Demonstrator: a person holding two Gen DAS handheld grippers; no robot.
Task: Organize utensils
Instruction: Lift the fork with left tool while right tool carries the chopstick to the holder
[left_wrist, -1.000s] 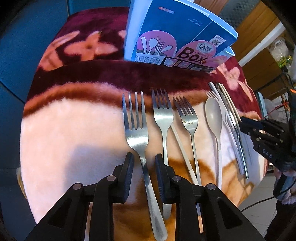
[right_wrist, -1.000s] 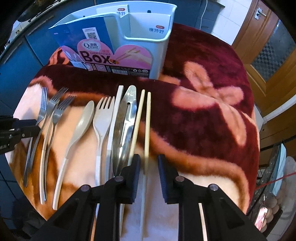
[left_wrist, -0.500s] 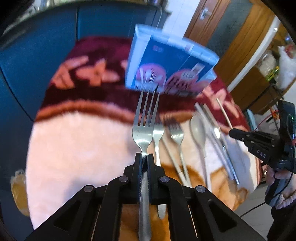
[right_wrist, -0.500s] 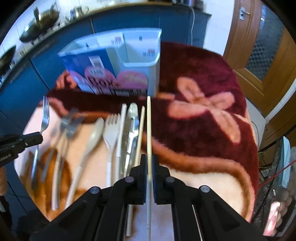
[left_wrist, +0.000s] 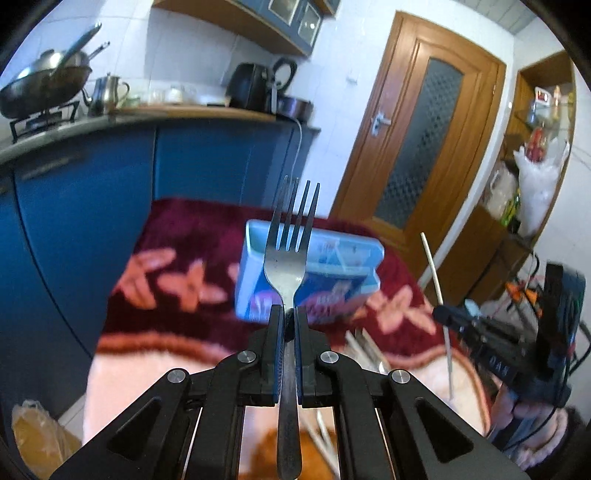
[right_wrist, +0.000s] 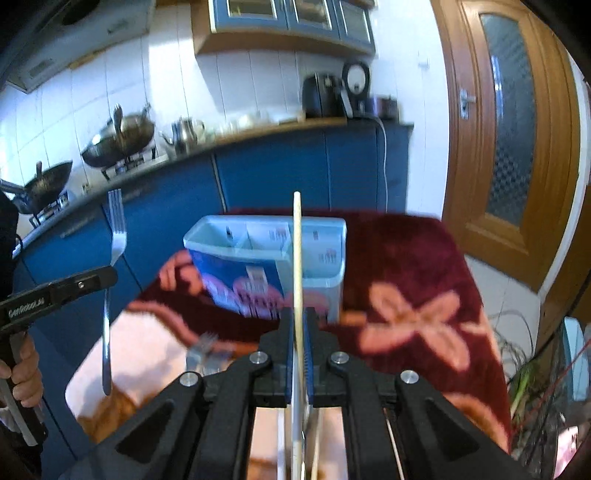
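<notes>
Left gripper (left_wrist: 289, 314) clenched on a metal fork (left_wrist: 290, 254), now lifted off the blanket (left_wrist: 177, 236), tines up in front of the blue utensil box (left_wrist: 354, 254); right gripper (right_wrist: 299, 317) likewise clamped on one chopstick (right_wrist: 297, 251), raised before the same box (right_wrist: 258, 236); a second ago both lay flat among the remaining cutlery (right_wrist: 207, 350). Judgement: pickup complete; insertion into box compartments outstanding.

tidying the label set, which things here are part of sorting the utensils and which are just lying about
Part of the job:
- metal fork in the left gripper
- chopstick in the right gripper
- blue utensil box
- utensils left on the blanket

Just lying about:
- woks on the stove
- kettle
- wooden door
- plastic bag on the floor
</notes>
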